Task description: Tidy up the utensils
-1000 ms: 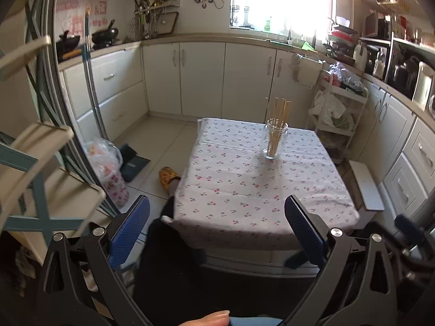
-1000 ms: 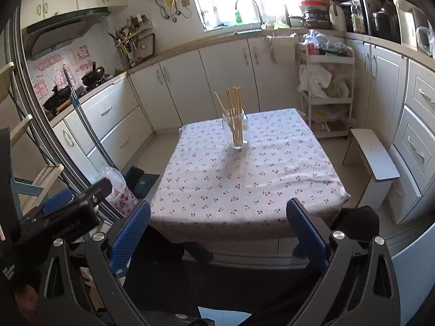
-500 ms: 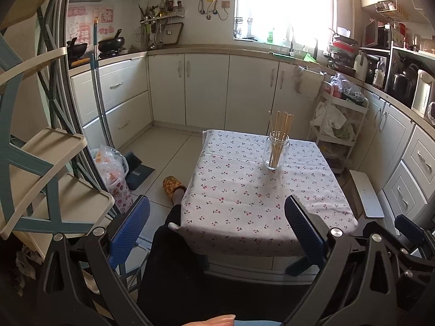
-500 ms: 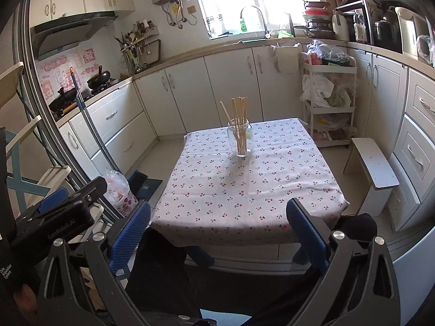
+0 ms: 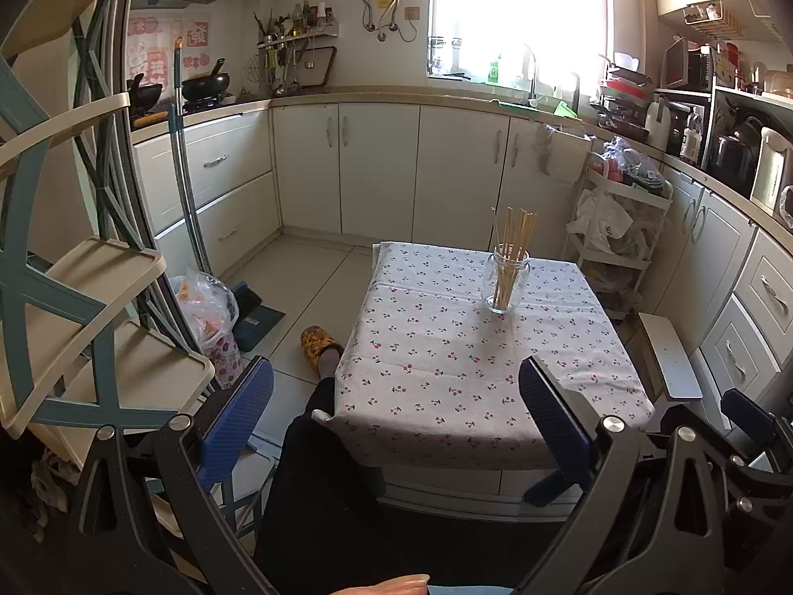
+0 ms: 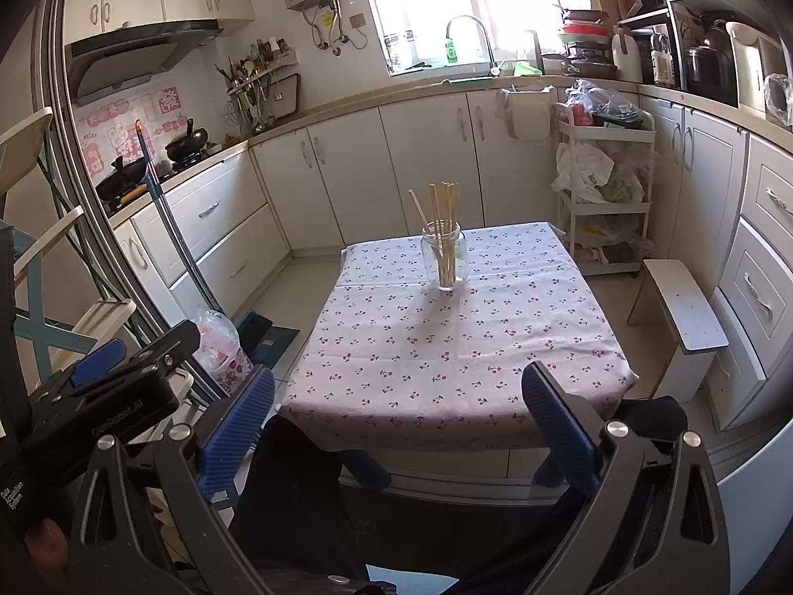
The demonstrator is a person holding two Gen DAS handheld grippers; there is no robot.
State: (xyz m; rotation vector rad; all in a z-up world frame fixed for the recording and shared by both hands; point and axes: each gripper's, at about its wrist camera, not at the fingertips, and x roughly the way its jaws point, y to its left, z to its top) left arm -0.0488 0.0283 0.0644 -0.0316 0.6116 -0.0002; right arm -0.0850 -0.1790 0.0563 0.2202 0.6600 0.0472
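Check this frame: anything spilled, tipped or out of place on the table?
Nothing stands out. The glass jar stands upright on the cherry-print tablecloth with the chopsticks inside; both hand-held grippers are open and empty.

your left hand-held gripper [image 5: 395,414] has a black triangulated frame with silver screw heads and two blue ribbed fingers [image 5: 237,424]. your right hand-held gripper [image 6: 396,416] is built alike, with the same blue ribbed pads [image 6: 555,426]. in the right wrist view, the other gripper's black body carries white lettering. you wear black trousers [image 5: 322,486] and a patterned yellow slipper [image 5: 319,343].
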